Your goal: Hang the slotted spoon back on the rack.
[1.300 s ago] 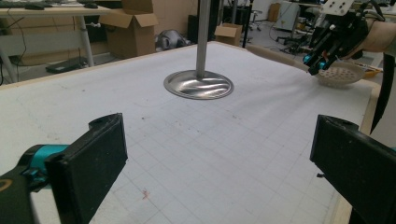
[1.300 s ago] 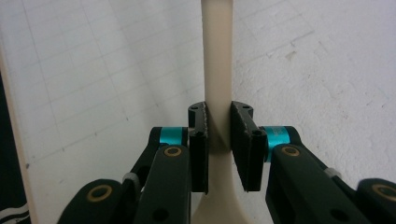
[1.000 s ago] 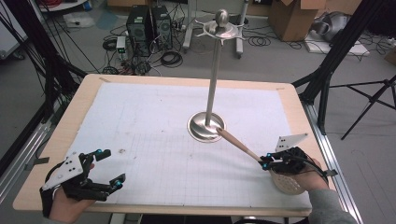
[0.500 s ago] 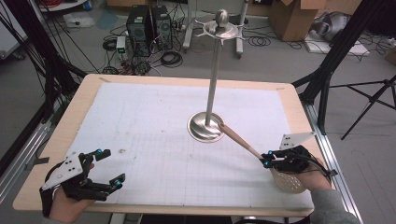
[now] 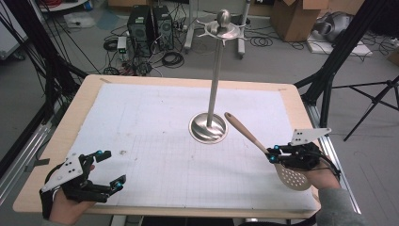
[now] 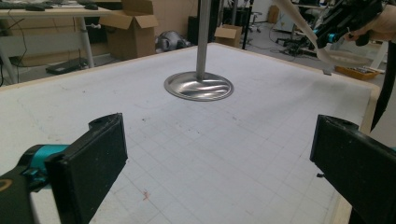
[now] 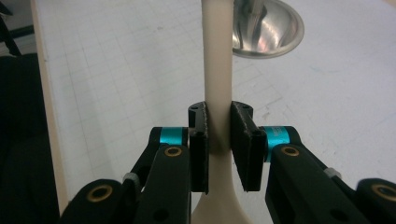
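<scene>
Near the right edge of the table, the right tool is clenched on the neck of a pale slotted spatula, its pads pressing the handle just above where it widens into the perforated blade; the right gripper view shows the same grip with the spatula handle running straight away from the camera toward the stand's dish-shaped base. The blade hangs low beside the hand while the handle end tilts up and toward the metal stand, close to its base and pole. The likely aim is hanging the utensil on the hooked ring at the stand's top, and the risks follow from that. A narrow pinch on a smooth, rounded handle lets the spatula pivot between the pads, so a quick swing could droop the long handle or twist it out of line. Because the stand is tall and slim, a knock from the handle against the pole could rock or tip it. Reaching the high hooks also means turning the utensil over, where a loose hold could drop it. At the near left corner, the left tool rests released, jaws wide apart and empty, well away from the stand, so it cannot steady anything from there.
</scene>
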`<action>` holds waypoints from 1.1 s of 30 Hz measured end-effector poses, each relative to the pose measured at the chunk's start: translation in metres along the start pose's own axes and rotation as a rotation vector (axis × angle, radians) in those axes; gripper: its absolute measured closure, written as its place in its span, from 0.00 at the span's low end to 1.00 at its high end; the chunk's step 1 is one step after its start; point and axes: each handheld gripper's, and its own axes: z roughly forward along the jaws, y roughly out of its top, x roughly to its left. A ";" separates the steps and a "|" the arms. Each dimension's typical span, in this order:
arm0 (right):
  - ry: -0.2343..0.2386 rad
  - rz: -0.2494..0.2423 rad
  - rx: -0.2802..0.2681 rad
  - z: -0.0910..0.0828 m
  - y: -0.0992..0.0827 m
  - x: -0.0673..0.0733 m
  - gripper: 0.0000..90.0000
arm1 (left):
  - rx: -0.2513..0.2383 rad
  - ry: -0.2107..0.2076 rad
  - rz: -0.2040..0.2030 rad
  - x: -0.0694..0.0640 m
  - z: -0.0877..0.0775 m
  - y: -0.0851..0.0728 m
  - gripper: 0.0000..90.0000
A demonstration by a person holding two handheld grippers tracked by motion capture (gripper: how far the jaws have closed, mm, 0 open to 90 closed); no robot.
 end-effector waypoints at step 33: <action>-0.033 0.028 -0.234 -0.046 0.050 -0.008 0.87 | 0.006 -0.018 0.005 -0.003 0.004 0.000 0.05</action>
